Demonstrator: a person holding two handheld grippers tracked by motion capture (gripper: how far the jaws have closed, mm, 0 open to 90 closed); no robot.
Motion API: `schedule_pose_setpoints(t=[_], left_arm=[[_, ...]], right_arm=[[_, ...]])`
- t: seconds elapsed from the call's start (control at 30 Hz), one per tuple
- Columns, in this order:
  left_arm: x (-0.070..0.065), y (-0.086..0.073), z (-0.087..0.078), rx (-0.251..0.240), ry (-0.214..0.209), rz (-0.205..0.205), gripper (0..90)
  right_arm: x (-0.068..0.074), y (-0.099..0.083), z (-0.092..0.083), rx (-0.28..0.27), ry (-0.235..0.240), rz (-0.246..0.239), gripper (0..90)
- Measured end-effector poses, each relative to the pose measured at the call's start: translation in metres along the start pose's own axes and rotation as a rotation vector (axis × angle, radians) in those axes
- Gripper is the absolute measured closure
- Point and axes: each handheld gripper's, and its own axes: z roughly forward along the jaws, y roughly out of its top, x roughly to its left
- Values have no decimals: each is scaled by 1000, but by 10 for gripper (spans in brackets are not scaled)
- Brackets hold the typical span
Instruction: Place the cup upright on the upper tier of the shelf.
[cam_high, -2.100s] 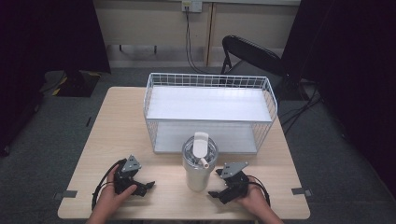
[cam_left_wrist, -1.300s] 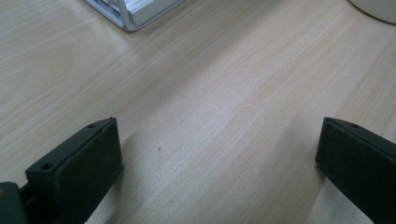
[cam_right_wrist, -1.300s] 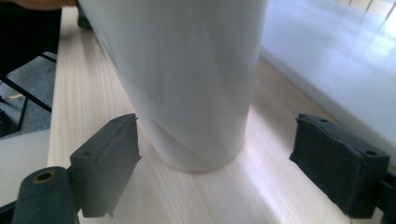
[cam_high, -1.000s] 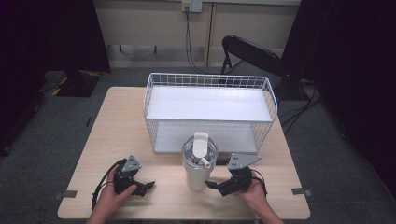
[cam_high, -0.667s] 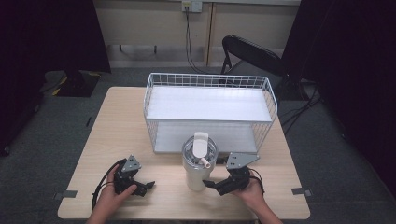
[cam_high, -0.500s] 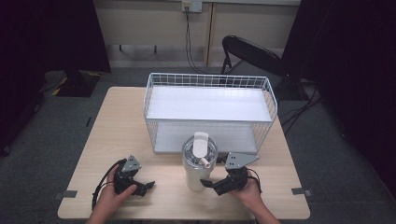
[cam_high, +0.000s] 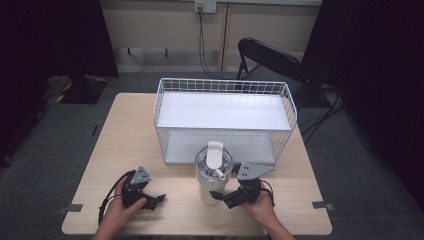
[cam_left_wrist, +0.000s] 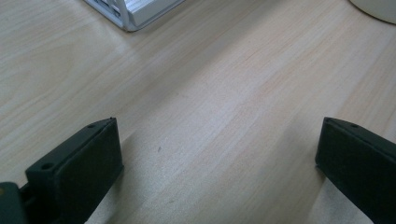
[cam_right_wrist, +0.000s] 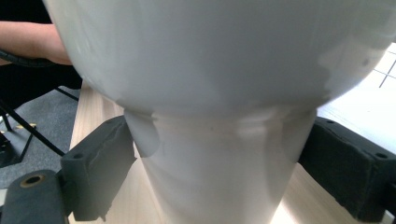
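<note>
— Straddling the tumbler (cam_right_wrist: 219, 116) low down, the right gripper (cam_high: 231, 197) has a jaw on each side of the narrow base, apparently not squeezing yet; probably chosen because the body is too wide.

— And the left gripper (cam_high: 143, 199)?

— Jaws apart over bare table (cam_left_wrist: 210, 93), idle. Beyond the tumbler stands the wire basket (cam_high: 225, 117), perhaps its destination.

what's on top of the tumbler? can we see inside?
The tumbler carries a clear lid with a white flip tab and a straw stub. Glare hides the contents. The right gripper brackets its narrow base, jaws apparently just short of contact.
</note>
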Motion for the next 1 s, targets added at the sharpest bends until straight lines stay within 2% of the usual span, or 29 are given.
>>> schedule_pose_setpoints(t=[0.37, 0.7, 1.0], left_arm=[[0, 0, 0, 0, 0, 0, 0], [0, 0, 0, 0, 0, 0, 0], [0, 0, 0, 0, 0, 0, 0]], right_arm=[[1, -2, 5, -39, -3, 12, 93], [-3, -4, 9, -59, 26, 24, 85], [-8, -3, 13, -51, 62, 22, 78]])
